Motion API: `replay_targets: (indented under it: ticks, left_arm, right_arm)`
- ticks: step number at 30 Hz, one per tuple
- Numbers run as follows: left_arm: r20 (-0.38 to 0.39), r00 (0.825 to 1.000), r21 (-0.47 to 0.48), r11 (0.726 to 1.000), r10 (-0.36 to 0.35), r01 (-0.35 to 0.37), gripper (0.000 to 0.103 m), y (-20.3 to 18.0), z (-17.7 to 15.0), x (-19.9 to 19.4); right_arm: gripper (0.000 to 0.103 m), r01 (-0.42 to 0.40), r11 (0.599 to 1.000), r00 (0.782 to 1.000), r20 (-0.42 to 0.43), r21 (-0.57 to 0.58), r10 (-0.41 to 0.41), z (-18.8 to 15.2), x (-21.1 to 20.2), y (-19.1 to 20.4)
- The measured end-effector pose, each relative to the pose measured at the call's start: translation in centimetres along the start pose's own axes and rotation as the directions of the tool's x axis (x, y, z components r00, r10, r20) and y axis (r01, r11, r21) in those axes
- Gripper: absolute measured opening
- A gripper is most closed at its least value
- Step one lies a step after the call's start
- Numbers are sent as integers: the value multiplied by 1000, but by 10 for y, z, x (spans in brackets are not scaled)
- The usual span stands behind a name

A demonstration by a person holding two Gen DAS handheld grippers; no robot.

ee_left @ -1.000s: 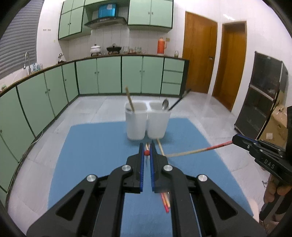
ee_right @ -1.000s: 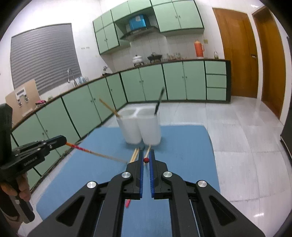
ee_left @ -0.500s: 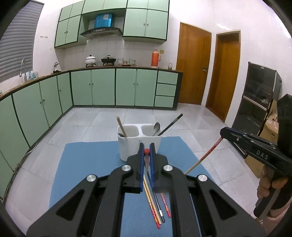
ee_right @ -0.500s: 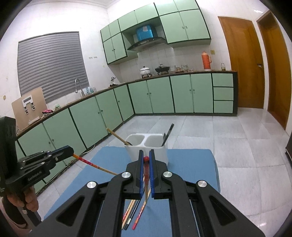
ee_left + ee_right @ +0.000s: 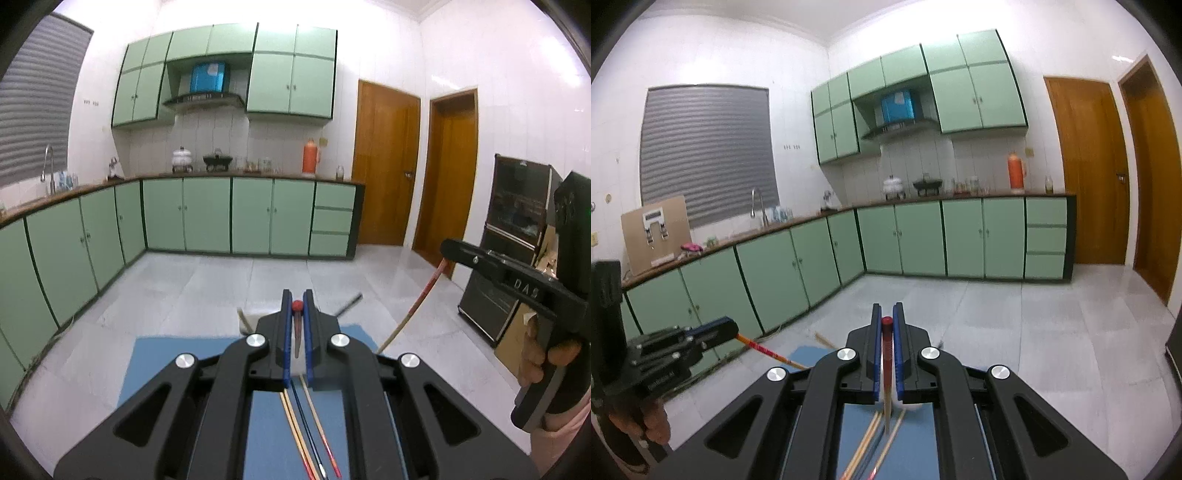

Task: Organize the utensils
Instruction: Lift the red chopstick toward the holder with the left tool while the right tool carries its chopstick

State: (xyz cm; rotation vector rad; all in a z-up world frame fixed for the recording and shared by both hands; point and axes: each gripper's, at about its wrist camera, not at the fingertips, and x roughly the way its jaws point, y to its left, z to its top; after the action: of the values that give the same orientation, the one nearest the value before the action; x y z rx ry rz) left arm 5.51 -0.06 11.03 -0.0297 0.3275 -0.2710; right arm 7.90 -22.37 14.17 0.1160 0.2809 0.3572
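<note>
My left gripper (image 5: 297,301) is shut on a red-tipped chopstick (image 5: 296,328) that hangs down between its fingers. My right gripper (image 5: 887,314) is shut on another red-ended chopstick (image 5: 886,354), also pointing down. Each gripper shows in the other's view: the right gripper (image 5: 448,248) with its chopstick (image 5: 413,310), and the left gripper (image 5: 727,326) with its chopstick (image 5: 768,353). The white two-cup holder (image 5: 245,320) is mostly hidden behind my left fingers. Several loose chopsticks (image 5: 310,435) lie on the blue mat (image 5: 162,362); they also show in the right wrist view (image 5: 871,439).
A black utensil handle (image 5: 349,303) sticks out of the holder. Green cabinets (image 5: 207,218) line the far wall and the left side. Two wooden doors (image 5: 388,170) are at the back right. A black cabinet (image 5: 517,236) stands at the right.
Both grippers have risen and tilted upward, each with its chopstick held. The holder and mat have dropped low in both views and the chopsticks now hang more vertically.
</note>
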Motion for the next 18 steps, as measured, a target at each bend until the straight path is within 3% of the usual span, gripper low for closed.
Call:
replay_targets:
  ticks: [4,9,13,18]
  left_arm:
    - [43,999,4,1000,25,-25,5,1,19,12]
    - [29,998,4,999,47,-47,5,8,35,42]
    - [-9,998,6,998,61,-61,5,17,41,69]
    - [-46,997,12,998,64,-64,5,24,43,101]
  right_arm:
    - [6,0,1000,999,46,-9,1,30,17,-2]
    - [6,5,1000,998,70,-2,-5,63,56,-9]
    - [6,17,1000,998,63,-4,-16,72,93,-14]
    - [6,36,999,999,25,-22,-35,57,138,-15]
